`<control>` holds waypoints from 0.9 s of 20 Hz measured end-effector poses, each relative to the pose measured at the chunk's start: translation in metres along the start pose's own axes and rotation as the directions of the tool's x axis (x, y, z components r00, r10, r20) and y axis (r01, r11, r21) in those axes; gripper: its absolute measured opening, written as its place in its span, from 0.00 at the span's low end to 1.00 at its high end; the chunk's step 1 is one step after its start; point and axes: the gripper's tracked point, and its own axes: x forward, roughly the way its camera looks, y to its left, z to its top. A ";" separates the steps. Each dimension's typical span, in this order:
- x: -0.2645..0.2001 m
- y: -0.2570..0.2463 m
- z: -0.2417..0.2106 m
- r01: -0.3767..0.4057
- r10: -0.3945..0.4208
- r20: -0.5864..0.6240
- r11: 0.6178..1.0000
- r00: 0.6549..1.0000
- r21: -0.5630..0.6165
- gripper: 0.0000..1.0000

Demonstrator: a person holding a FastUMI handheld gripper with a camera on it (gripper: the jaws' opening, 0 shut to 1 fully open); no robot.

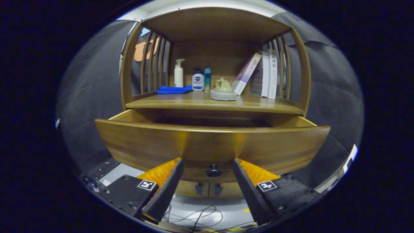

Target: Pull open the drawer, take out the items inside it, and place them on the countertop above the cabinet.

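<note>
Wooden drawer (212,142) stands pulled out from the cabinet, its long front running crosswise just ahead of my gripper (208,170). My fingers are spread wide, holding nothing, either side of the small dark knob (213,171). The drawer's inside lies above and beyond them, hidden behind the front. Higher still, the countertop (207,103) carries bottles, a cloth and books.

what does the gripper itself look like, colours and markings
The gripper has two black wedge-shaped fingers with ribbed faces and orange backing. Each sits on a black block with screws and a small white square tag marked in black.
</note>
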 end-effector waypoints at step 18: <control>0.068 0.000 0.045 -0.029 0.029 -0.008 0.998 1.000 -0.049 0.99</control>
